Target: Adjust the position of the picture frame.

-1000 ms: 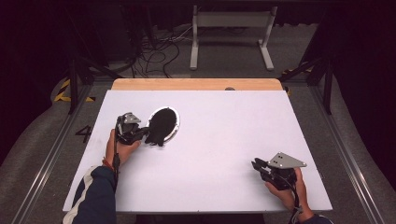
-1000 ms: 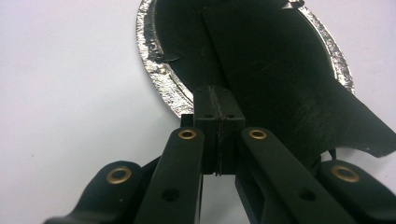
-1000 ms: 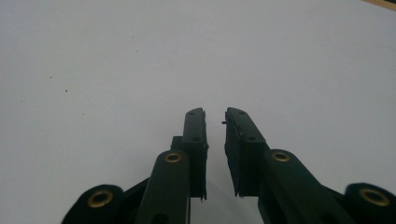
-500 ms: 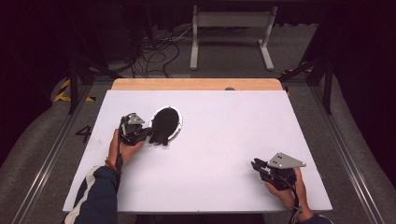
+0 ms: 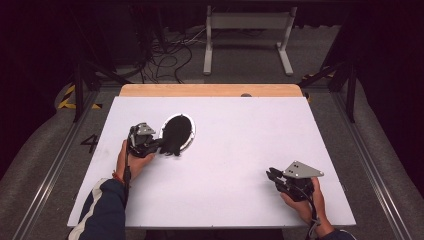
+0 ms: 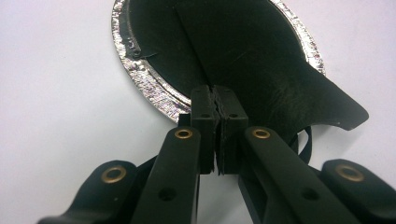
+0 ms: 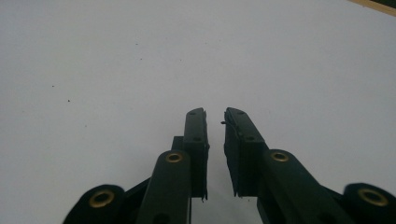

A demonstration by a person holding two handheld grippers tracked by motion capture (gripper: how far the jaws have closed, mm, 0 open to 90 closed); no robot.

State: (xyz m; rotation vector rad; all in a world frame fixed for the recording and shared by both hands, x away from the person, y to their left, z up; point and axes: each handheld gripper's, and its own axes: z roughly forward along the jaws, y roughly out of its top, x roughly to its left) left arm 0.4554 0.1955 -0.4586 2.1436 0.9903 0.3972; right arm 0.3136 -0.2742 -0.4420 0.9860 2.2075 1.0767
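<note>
A black flap (image 6: 261,74), thin and soft like cloth or leather, lies partly on a round dish with a shiny silver rim (image 6: 140,74). In the high view the flap (image 5: 175,137) and the dish (image 5: 191,131) sit on the left part of the white table (image 5: 240,150), about midway between its near and far edges. One corner of the flap hangs over the dish rim and rests on the table on the near side. The left gripper (image 5: 156,145) is just to the left of the dish, with its tips at the near edge of the flap. In the left gripper view its jaws are pressed tight together, with no gap between them, and they sit right at the dish rim where the flap's edge comes down; whether a bit of the flap is pinched between them I cannot tell. The left hand (image 5: 131,162) holds that gripper, and a dark sleeve with a light stripe (image 5: 102,210) comes in from the near edge. The right gripper (image 5: 272,175) is well apart from the dish, low over the near right part of the table, held by the right hand (image 5: 305,202). Its jaws are nearly together with a thin gap, and nothing is between them, as the right gripper view (image 7: 215,119) shows over bare white table. A strip of wood (image 5: 210,90) runs along the far edge of the table.
</note>
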